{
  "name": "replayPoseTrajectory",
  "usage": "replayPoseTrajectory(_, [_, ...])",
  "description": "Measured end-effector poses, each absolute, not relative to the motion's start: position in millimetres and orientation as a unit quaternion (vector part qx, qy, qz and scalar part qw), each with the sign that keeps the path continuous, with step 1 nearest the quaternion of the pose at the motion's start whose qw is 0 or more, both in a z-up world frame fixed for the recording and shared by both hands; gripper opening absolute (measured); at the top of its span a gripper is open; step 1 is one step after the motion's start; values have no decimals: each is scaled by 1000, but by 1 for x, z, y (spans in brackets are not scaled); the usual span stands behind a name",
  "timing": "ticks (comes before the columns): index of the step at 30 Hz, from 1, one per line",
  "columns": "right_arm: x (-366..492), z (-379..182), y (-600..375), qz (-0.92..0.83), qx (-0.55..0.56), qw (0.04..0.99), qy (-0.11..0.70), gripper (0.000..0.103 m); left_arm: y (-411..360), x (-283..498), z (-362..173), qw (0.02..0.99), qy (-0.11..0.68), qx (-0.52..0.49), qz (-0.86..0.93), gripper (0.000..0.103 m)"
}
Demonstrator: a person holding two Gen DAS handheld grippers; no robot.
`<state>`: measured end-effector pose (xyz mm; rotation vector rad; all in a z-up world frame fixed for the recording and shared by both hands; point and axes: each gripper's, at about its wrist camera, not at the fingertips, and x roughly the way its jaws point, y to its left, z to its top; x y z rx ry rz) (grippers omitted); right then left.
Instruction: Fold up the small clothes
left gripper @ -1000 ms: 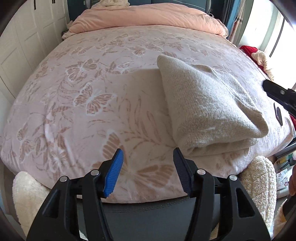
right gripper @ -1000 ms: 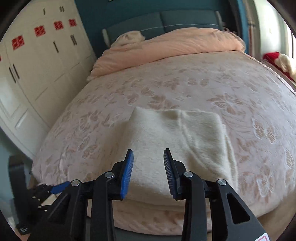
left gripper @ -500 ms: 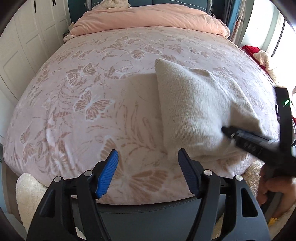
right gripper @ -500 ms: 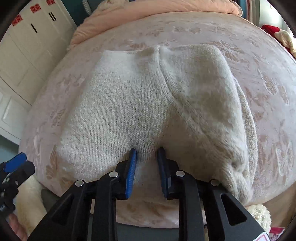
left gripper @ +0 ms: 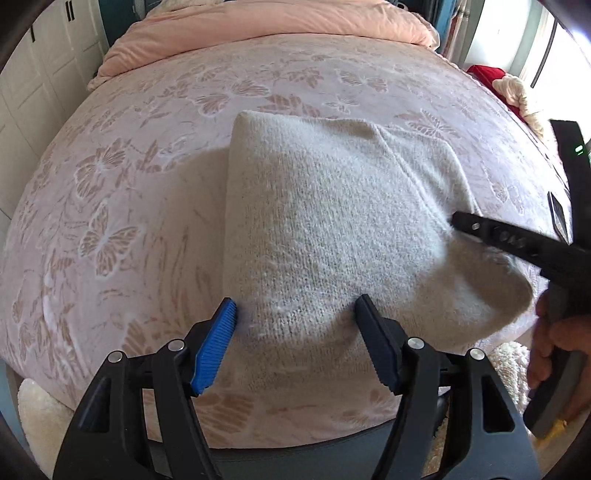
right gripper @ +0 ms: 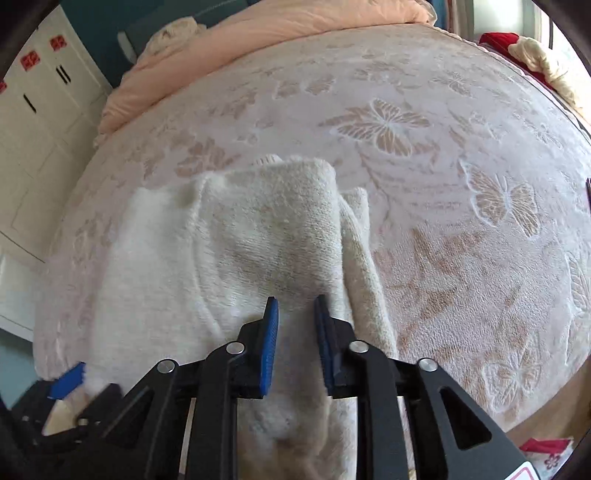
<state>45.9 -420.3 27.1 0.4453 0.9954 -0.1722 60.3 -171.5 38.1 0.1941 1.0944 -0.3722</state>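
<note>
Left wrist view: a bed (left gripper: 155,192) fills the frame, its pale pink cover worked with butterflies and leafy sprays. A peach duvet (left gripper: 280,26) is bunched along the far end, white cupboard doors (left gripper: 40,70) stand at the left, and bright window light comes in at the far right beside something red (left gripper: 484,72). On the near right part of the bed lies the sweater (left gripper: 325,221), a cream knit folded into a thick, roughly square bundle with a diagonal seam across its top and its near right corner hanging over the bed's edge. The left gripper (left gripper: 295,325) hovers at the bundle's near edge, fingers spread wide, blue pad on the left one, the knit between them but not pinched. At the right, the right gripper (left gripper: 458,221) has its tip pushed into the sweater's right side, and a hand (left gripper: 554,343) holds its handle.

Right wrist view: same bed (right gripper: 461,184), butterflies large on the right, cupboards (right gripper: 40,122) with red stickers at the left, duvet (right gripper: 258,40) far off. The sweater (right gripper: 236,236) sits left of centre, fuzzy, its right edge rolled into a thick fold. The right gripper (right gripper: 295,314) has its fingers drawn close, clamped on that knit at the near edge. The left gripper's blue pad (right gripper: 68,380) peeks in at the near left corner.
</note>
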Motion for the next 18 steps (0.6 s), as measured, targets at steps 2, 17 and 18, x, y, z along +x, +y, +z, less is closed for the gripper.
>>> replayPoseTrajectory(2, [27, 37, -418, -79, 231, 857, 453, 40, -170, 59, 38, 834, 515, 90, -177, 65])
replayPoseTrajectory(17, [14, 70, -406, -68, 227, 884, 402, 14, -171, 58, 40, 838, 508, 95, -177, 77])
replayPoseTrajectory(18, [15, 55, -407, -81, 220, 876, 420, 14, -173, 58, 40, 838, 507, 100, -177, 77])
